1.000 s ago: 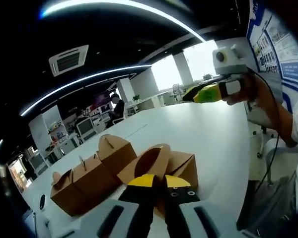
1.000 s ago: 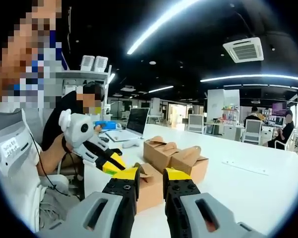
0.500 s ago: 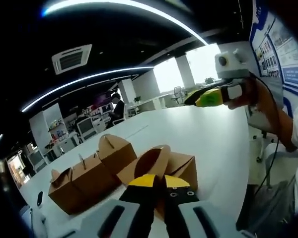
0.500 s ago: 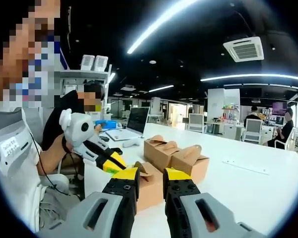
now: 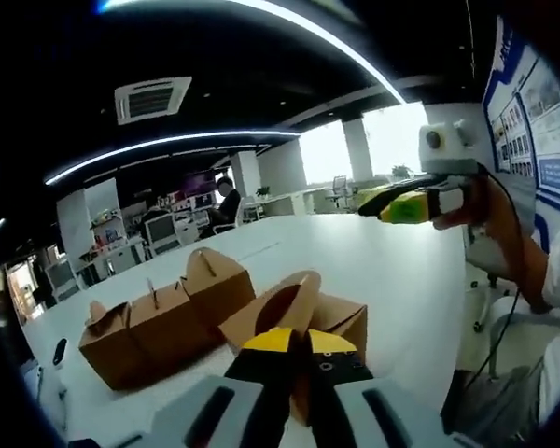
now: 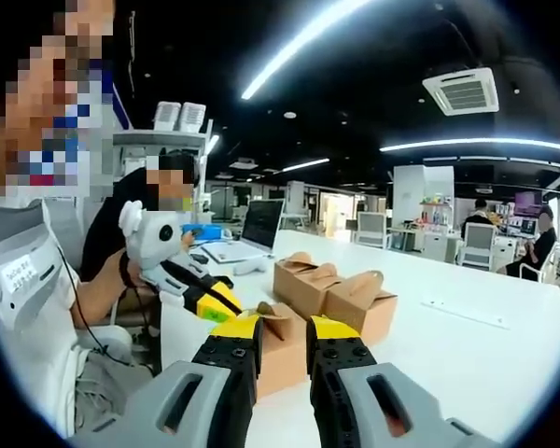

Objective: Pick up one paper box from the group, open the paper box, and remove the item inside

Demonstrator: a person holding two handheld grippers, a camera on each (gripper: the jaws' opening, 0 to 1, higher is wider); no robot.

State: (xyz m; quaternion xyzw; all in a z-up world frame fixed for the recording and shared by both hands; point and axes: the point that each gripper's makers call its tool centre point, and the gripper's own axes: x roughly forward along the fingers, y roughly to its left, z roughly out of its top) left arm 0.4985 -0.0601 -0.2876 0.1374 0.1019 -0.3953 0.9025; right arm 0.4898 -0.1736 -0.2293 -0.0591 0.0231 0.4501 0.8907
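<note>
My left gripper (image 5: 294, 341) pinches the near paper box (image 5: 303, 317) by its raised flap, apart from 2 boxes (image 5: 163, 317) on the white table (image 5: 392, 271). My right gripper (image 6: 282, 329) hovers, jaws narrowly parted, empty. Next, I judge: grip the opposite flap and spread.

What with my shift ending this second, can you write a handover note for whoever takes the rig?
Left gripper: jaws together at the raised flap of the near paper box; an actual pinch can't be confirmed.
Right gripper: open, holding nothing, held in the air above the white table.
Things: the near paper box stands on the table apart from the other paper boxes, which sit in a row beside it.
Done: one box singled out, one flap up.
Left: finish opening the box and take out the item, which isn't visible yet.
</note>
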